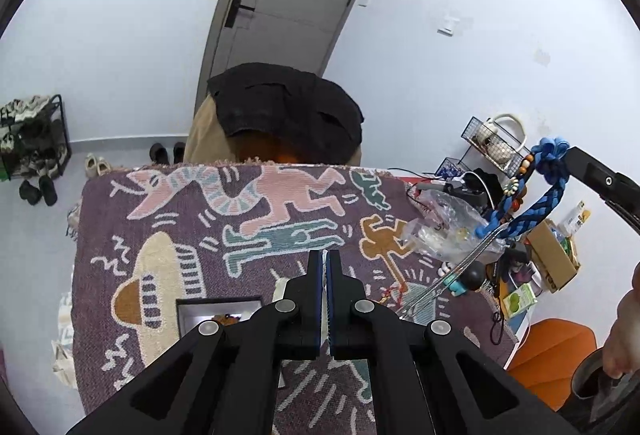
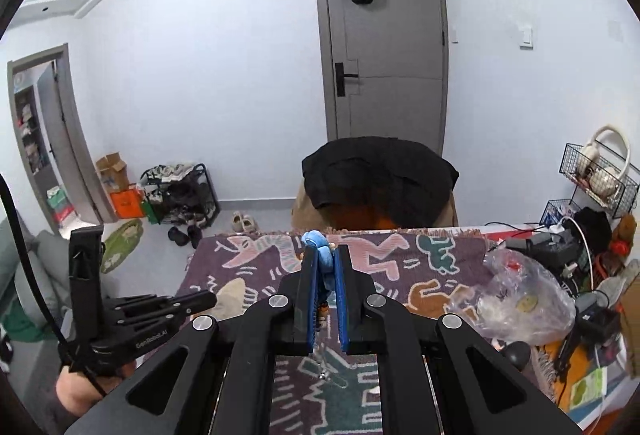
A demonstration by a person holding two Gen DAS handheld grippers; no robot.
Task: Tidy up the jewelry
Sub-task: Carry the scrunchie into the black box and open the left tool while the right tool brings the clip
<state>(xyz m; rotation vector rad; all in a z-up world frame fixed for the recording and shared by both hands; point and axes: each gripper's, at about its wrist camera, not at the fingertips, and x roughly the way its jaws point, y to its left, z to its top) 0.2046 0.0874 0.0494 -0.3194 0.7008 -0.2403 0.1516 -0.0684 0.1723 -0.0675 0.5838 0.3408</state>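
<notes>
My right gripper (image 2: 325, 251) is shut on a blue braided cord necklace (image 2: 320, 241), held up above the table. In the left wrist view the necklace (image 1: 536, 195) hangs as a loop from the right gripper (image 1: 570, 157), with coloured beads (image 1: 520, 175) and a thin silver chain (image 1: 452, 281) trailing down to the cloth. My left gripper (image 1: 324, 255) is shut with nothing between its fingers, low over the table. Just left of and below it lies an open black jewelry box (image 1: 188, 309) with a white inside; most of it is hidden by the gripper.
A purple patterned cloth (image 1: 168, 219) covers the table. A crumpled clear plastic bag (image 2: 520, 299) lies at its right, with cables, boxes and wire baskets (image 2: 600, 171) beyond. A chair draped in black cloth (image 2: 380, 171) stands at the far edge.
</notes>
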